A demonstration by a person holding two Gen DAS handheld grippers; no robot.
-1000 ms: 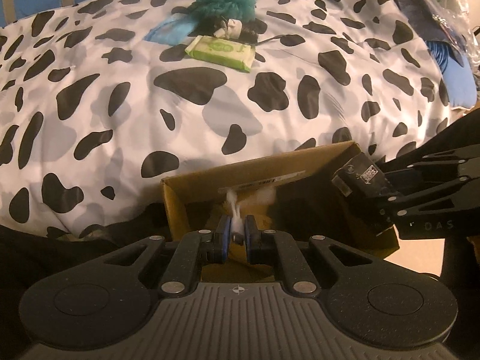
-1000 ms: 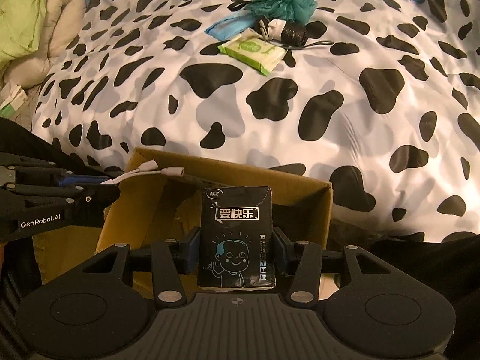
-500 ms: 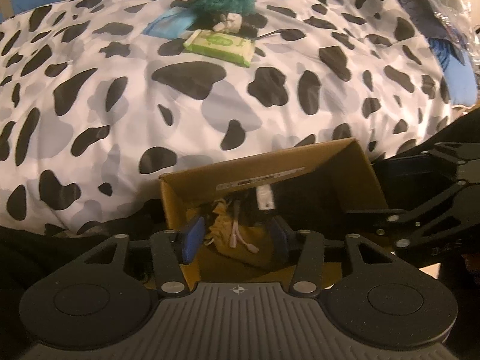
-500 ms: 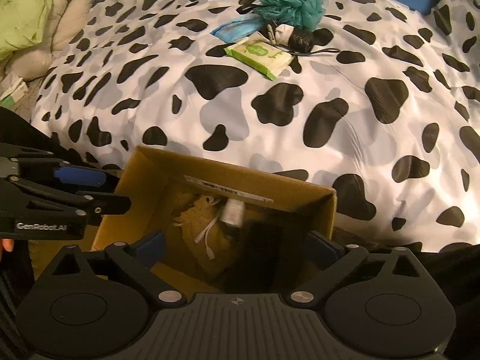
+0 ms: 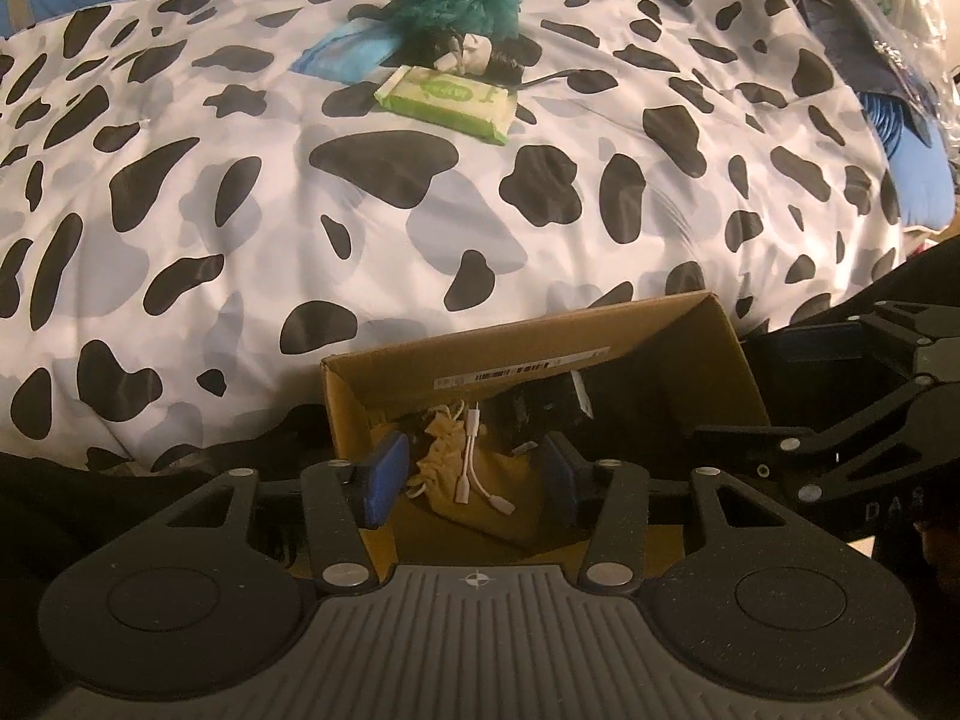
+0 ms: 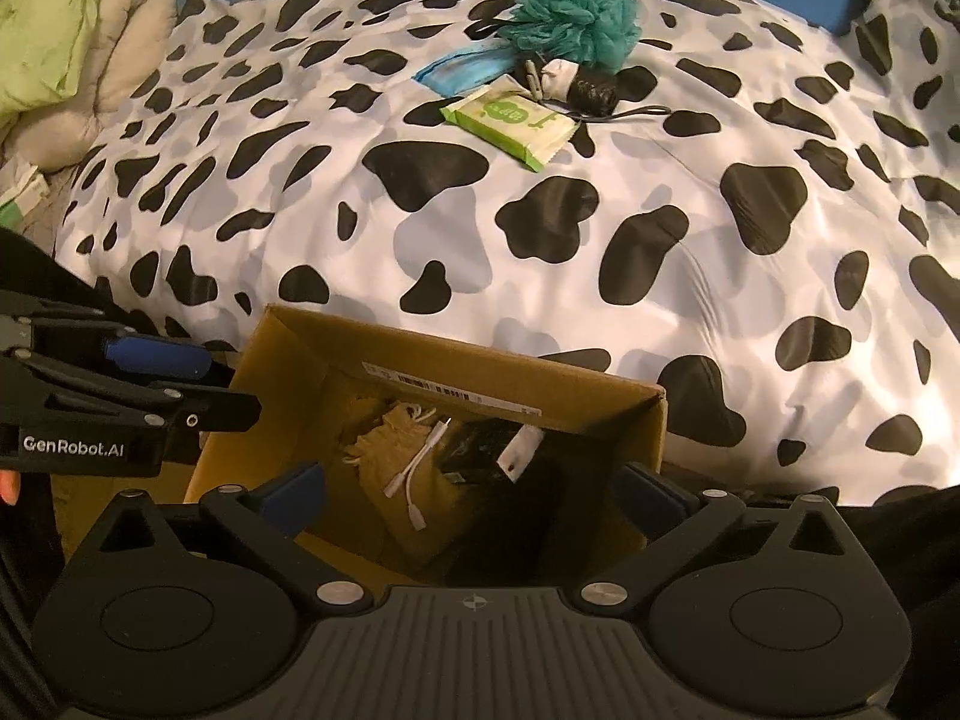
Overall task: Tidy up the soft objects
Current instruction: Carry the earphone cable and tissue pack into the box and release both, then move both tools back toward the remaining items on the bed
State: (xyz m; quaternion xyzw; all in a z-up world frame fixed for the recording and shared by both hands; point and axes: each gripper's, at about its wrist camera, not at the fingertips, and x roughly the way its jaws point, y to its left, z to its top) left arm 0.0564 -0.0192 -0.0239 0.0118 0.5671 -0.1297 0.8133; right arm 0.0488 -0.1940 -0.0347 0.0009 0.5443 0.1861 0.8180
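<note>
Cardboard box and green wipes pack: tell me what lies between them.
Only bare cow-print duvet separates brown cardboard box from green wipes pack, seen in both wrist views.

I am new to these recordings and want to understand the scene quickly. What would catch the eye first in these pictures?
First, the cow-print duvet fills most of both views. At its far end sits a small cluster led by a teal bath pouf, with a green wipes pack just in front of it. Nearest the cameras, an open cardboard box holds a tan drawstring pouch and a white cable, with both tools above it.
</note>
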